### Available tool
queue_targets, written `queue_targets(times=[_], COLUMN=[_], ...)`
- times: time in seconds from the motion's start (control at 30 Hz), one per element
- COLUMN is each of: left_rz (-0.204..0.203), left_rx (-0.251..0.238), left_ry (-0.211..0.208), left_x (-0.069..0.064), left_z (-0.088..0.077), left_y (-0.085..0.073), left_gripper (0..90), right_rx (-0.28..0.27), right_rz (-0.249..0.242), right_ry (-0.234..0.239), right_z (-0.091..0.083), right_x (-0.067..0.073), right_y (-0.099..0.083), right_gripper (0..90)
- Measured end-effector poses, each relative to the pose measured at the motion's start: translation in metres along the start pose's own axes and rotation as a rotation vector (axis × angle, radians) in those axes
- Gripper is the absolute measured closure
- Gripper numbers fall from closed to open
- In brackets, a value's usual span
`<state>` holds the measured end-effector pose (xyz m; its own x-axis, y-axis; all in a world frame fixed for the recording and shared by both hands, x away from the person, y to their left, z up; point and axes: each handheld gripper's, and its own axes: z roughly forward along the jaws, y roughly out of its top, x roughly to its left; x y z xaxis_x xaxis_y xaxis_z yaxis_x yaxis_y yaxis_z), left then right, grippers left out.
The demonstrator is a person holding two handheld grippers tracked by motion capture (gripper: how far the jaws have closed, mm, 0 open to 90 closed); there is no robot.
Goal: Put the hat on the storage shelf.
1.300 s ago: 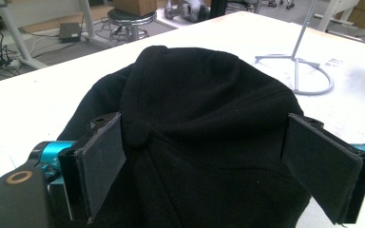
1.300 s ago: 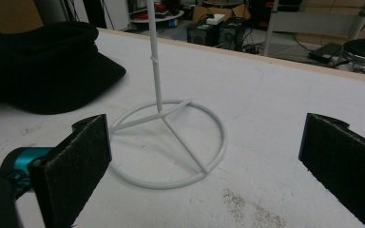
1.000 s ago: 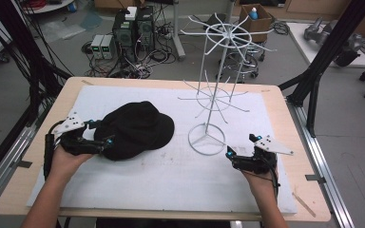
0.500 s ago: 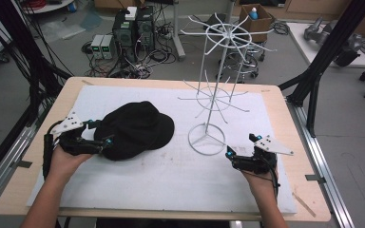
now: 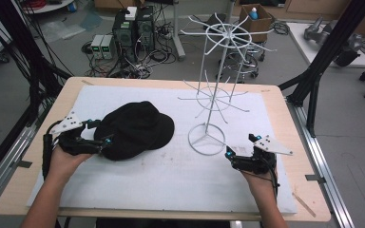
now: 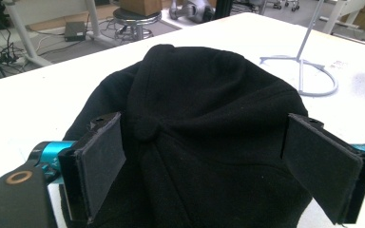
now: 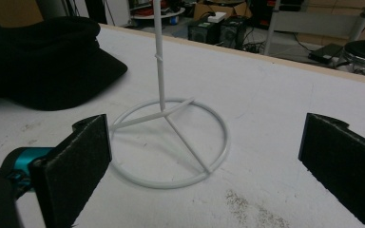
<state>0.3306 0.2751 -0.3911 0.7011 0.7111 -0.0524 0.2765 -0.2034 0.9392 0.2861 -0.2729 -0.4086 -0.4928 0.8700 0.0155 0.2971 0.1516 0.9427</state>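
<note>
White wire rack [image 5: 218, 90] between black cap [image 5: 135, 128] and right gripper [image 5: 240, 152].

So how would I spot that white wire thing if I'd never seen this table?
Start at the white mat covering the wooden table. Right of the black cap stands the white wire rack, a thin pole rising from a ring-shaped base. It is the tallest thing on the table, with spokes fanning out at two levels.
</note>
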Motion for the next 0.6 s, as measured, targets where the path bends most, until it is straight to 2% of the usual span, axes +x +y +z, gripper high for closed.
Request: queue_targets(times=[0.2, 0.27, 0.33, 0.5, 0.6], left_rz=[-0.037, -0.060, -0.065, -0.069, -0.069], left_rx=[-0.015, -0.015, -0.019, 0.009, 0.036], left_ry=[-0.005, -0.001, 0.006, 0.020, 0.014], left_x=[0.003, 0.005, 0.008, 0.014, 0.017], left_z=[0.000, 0.001, 0.003, 0.016, 0.027], left_y=[0.002, 0.004, 0.007, 0.019, 0.025], left_gripper=[15.1, 15.1, 15.1, 15.3, 15.3], right_rx=[0.003, 0.003, 0.008, 0.013, 0.008], right_rz=[0.003, -0.001, 0.005, 0.006, 0.012], right_ry=[-0.002, -0.002, 0.000, -0.002, -0.003], right_z=[0.003, 0.005, 0.006, 0.007, 0.006], right_x=[0.001, 0.001, 0.001, 0.000, -0.001], right_y=[0.000, 0.001, 0.001, 0.000, 0.000], right_gripper=[2.5, 2.5, 2.5, 2.5, 2.5])
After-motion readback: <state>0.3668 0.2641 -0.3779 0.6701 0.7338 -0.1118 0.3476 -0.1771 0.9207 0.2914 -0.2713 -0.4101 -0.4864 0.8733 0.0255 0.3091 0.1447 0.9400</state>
